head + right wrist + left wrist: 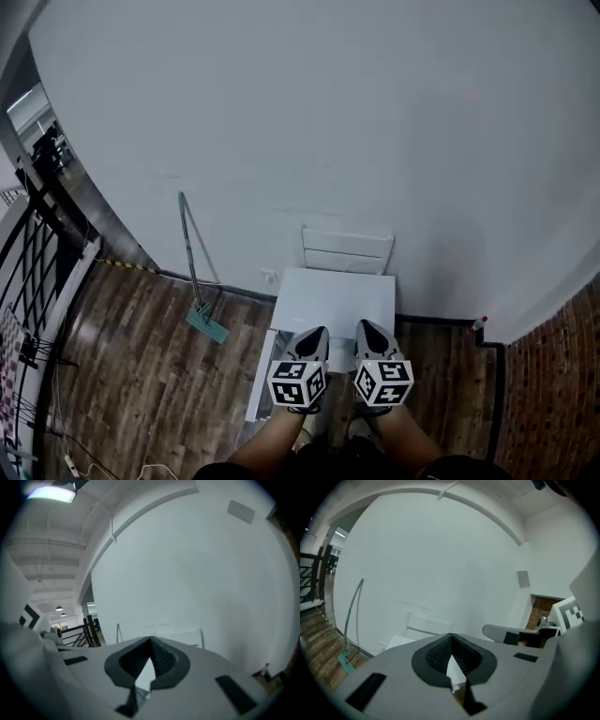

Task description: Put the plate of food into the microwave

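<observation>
A plain white wall [328, 112] fills the upper and middle part of the head view. Below it, brown wood-plank floor [141, 375] covers the lower left, with reddish brick-patterned floor [553, 375] in the lower right corner. A black metal railing [37, 234] runs down the left edge. A small white rectangular table [333, 300] stands against the wall at lower centre. Left of it, a long-handled mop with a teal flat head [204, 321] leans on the wall.

At the bottom centre, the left gripper [317, 332] and right gripper [366, 327] are held side by side over the table's near edge. In its own view, the left gripper [451, 637] has its jaws together on nothing. The right gripper [150, 640] does too.

No view shows the plate of food or the microwave, so I cannot tell where they are.
</observation>
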### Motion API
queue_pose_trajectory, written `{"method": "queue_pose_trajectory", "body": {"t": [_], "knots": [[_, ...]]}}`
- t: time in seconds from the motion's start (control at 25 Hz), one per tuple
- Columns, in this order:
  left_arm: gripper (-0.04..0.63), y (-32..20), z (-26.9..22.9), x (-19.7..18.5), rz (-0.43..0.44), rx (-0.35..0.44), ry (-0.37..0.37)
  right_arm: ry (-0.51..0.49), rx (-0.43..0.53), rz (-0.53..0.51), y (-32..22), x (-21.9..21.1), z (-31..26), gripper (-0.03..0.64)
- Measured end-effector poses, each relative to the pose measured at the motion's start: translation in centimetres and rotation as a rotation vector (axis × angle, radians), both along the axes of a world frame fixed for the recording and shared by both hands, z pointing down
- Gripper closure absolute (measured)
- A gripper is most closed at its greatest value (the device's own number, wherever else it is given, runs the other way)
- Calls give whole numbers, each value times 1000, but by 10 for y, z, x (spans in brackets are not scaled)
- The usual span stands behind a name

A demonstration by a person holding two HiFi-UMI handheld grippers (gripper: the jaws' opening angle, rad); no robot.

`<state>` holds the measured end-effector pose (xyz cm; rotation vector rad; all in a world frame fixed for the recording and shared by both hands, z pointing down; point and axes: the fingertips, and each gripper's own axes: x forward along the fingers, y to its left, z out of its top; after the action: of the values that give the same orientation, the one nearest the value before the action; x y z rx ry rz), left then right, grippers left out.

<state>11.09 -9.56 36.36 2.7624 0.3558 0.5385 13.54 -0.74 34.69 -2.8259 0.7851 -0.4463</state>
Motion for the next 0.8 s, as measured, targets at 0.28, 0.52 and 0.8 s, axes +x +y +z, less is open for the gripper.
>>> {"method": "queue_pose_trajectory", "body": {"t": [0.28, 0.52, 0.8], "knots": [[598, -4, -65, 8, -15, 56, 91, 126, -1, -30, 2, 14, -69, 606], [598, 2, -82, 10, -42, 77, 141, 166, -8, -66, 2, 18, -81, 606], [598, 11, -88, 17, -58, 28, 146, 174, -15, -99, 2, 24, -80, 606]]}}
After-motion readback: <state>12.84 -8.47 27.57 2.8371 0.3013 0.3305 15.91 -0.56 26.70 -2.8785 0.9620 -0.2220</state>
